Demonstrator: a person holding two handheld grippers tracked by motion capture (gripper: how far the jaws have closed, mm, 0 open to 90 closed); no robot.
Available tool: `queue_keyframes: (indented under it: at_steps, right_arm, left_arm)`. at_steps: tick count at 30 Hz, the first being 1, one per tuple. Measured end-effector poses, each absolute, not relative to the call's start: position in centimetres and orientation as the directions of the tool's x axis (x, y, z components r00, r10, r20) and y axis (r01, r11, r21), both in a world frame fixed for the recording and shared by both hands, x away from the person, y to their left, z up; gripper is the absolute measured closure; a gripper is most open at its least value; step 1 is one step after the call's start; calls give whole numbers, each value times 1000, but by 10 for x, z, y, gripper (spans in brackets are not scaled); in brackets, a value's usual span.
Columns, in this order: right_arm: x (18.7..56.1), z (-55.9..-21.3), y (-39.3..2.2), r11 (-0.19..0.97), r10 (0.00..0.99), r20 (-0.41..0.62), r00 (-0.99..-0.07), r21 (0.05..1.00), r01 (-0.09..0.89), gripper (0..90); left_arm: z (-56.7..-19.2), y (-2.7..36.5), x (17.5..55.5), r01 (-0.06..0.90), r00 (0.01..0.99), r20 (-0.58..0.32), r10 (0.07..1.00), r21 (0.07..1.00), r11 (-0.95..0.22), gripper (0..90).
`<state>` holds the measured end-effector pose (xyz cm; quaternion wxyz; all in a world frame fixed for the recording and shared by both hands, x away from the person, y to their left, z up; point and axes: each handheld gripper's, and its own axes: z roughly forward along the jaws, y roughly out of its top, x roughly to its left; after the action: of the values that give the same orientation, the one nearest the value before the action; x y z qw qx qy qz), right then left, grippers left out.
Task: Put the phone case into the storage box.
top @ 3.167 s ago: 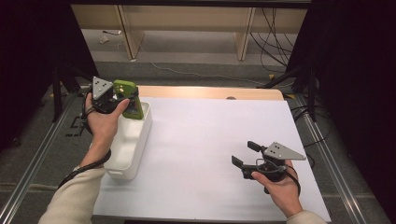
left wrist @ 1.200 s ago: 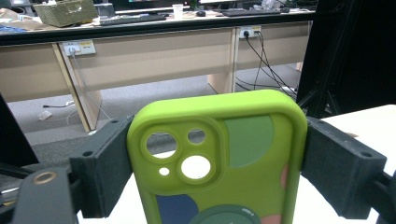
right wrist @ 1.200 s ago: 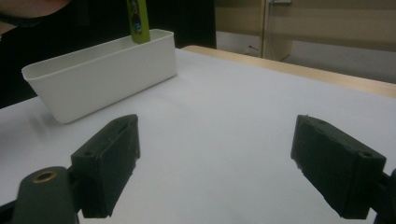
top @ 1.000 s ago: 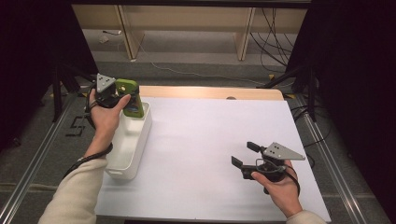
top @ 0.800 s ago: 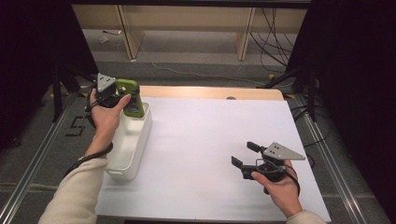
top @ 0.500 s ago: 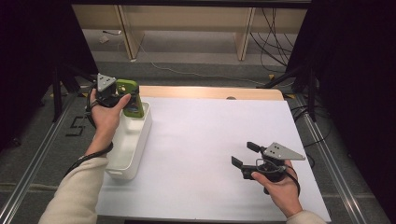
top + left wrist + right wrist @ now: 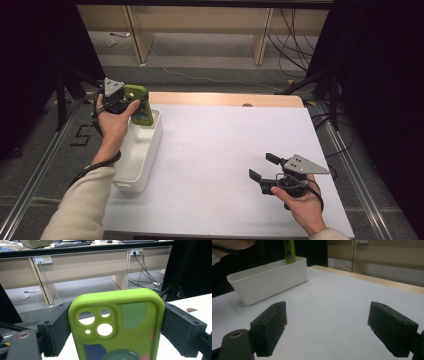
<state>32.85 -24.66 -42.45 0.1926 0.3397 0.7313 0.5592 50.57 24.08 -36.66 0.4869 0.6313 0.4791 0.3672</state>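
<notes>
Above the far end of the white bin (image 7: 136,150), upright between the jaws of the left gripper (image 7: 131,102): a green phone case (image 7: 117,325), pinched across its width, camera cut-outs toward the gripper's own camera. Lower end of the case apparently dipping just inside the bin's far end, as seen from the right gripper view (image 7: 289,251); contact with the bin's floor not clear.

Judged step: setting the case down in the bin. To do it well: keep the case vertical and centred between the bin's long walls, lower straight down, avoid scraping the rim. Ease the pinch only once the lower edge rests on the bin's floor, or tip the case gently toward a long wall first so it lies flat rather than toppling. Withdraw upward, clear of the rim, to avoid dragging the light bin across the white table sheet (image 7: 225,145).

Well away from the bin, near the sheet's right front corner: the right gripper (image 7: 264,167), jaws spread wide with nothing between them, resting idle.
</notes>
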Motion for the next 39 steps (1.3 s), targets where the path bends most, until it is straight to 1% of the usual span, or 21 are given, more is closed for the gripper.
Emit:
queue_keyframes:
  at_steps: [39]
  right_arm:
    - [324, -426, -249, 144, 711, 103, -695, 947, 287, 165]
  left_arm:
    - [-387, 236, 523, 329, 278, 3, 961, 939, -98, 147]
